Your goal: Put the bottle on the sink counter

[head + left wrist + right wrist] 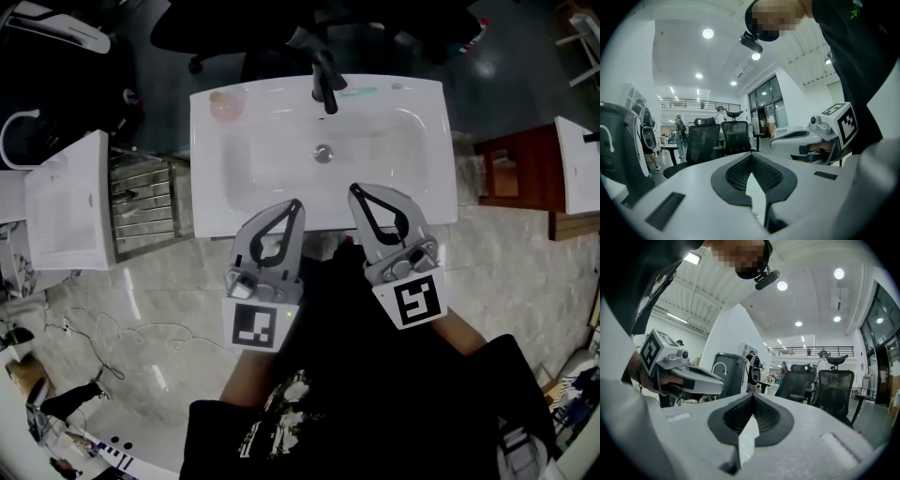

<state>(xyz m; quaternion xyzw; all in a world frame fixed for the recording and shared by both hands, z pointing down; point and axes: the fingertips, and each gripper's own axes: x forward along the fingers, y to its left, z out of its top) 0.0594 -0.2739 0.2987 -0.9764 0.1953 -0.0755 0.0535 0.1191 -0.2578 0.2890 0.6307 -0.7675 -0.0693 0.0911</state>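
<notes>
Nearest, left tongs [296,204] and right tongs [356,190] side by side, both pressed shut tip to tip with nothing between, hovering at front edge of white sink bench [433,141]. Further, drain [322,152] in middle of basin, then dark faucet [325,82] at back. Bottle [227,104], pinkish from above, standing on far left corner of bench, well apart from both tongs
</notes>
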